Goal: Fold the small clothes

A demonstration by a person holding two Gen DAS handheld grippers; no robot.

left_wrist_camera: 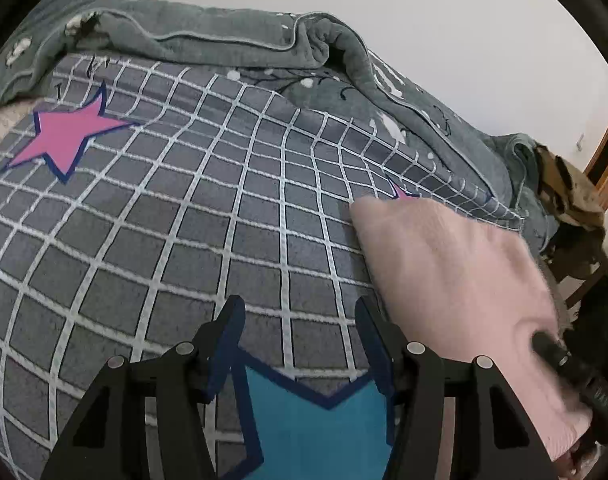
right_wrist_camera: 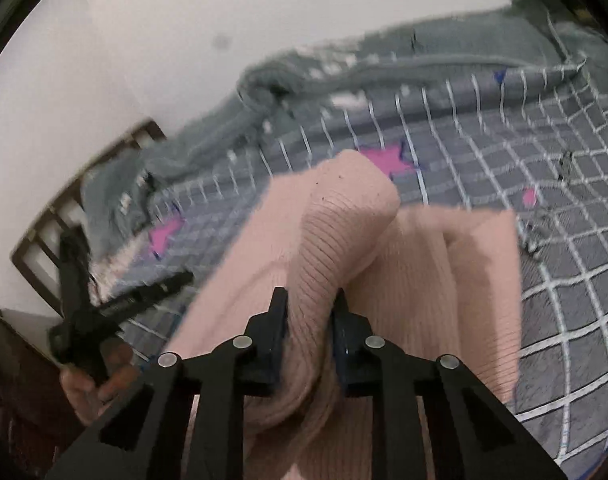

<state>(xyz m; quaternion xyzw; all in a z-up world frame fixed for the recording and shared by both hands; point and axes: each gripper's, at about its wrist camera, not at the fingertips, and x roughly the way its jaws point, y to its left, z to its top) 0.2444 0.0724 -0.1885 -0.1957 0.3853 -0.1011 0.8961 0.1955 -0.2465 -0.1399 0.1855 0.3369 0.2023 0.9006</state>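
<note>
One sweater (right_wrist_camera: 384, 264), pink ribbed knit, on the bed (right_wrist_camera: 564, 280); folding under way, not finished. Right gripper (right_wrist_camera: 310, 308) is clamped on a raised fold of it, the rest spread ahead and to the right in what looks like a partly doubled panel. Left gripper (left_wrist_camera: 299, 316) stands half open and empty, the sweater just to its right. Remaining: lay the fold down, square up. Sleeves and near hem are hidden; the right view is blurred.

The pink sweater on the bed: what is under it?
Under the pink sweater lies the grey checked bedcover with pink stars; one star peeks out behind it. The part of the bedcover beneath the sweater is hidden.
</note>
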